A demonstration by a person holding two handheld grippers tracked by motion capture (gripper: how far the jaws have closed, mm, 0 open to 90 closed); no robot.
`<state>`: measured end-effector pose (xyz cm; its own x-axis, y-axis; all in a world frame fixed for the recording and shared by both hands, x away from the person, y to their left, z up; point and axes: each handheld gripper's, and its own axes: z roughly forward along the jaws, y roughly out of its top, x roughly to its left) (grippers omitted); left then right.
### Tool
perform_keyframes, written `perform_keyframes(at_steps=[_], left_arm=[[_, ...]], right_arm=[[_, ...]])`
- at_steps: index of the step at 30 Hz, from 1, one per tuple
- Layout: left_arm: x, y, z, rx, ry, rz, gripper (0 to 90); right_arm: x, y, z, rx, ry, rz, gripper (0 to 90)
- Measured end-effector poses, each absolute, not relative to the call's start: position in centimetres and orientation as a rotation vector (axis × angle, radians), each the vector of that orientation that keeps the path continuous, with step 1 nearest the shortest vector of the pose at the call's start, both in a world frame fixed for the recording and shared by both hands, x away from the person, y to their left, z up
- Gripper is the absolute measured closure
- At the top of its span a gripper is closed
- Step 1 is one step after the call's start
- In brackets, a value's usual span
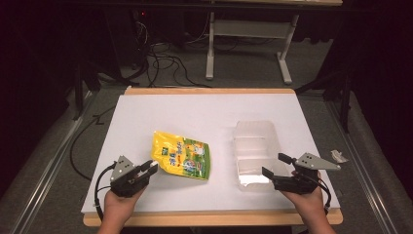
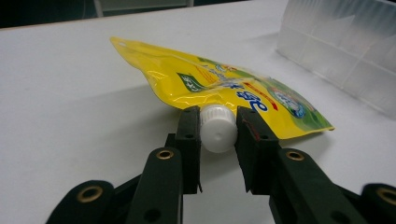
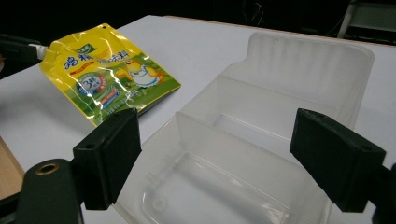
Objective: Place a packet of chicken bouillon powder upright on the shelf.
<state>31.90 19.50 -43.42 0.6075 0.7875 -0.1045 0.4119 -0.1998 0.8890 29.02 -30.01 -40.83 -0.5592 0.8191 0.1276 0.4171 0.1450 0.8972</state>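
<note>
A yellow and green spouted pouch (image 1: 181, 156) lies flat on the white table (image 1: 195, 117), left of centre. Its white screw cap (image 2: 216, 128) points toward the near left, and my left gripper (image 1: 150, 169) is shut on that cap, one jaw on each side. The pouch (image 3: 107, 70) also appears in the right gripper view at upper left. A clear plastic tray (image 1: 254, 151) with compartments sits to the right of the pouch. My right gripper (image 1: 275, 165) stands open at the tray's near end, its jaws spread wide to either side of the tray (image 3: 261, 135).
The table's wooden front edge (image 1: 209, 218) runs just behind both hands. A small crumpled white scrap (image 1: 338, 156) lies off the table at the right. Beyond the far edge are a white desk frame (image 1: 243, 44) and cables on the floor.
</note>
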Motion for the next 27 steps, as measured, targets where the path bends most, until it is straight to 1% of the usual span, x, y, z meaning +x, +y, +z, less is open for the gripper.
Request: perform_keyframes(at_steps=[9,21,27], left_arm=[[31.8,21.3,-42.6,1.749,1.0,0.491,72.1],[31.1,20.2,-41.5,1.718,0.955,0.548,72.1],[31.0,21.0,-40.9,1.671,0.956,0.56,72.1]], right_arm=[[29.1,-30.1,-40.9,1.188,2.034,1.388,16.8],[29.1,-30.3,-41.0,1.206,2.023,1.393,17.0],[29.0,-30.5,-41.0,1.205,2.018,1.392,17.1]])
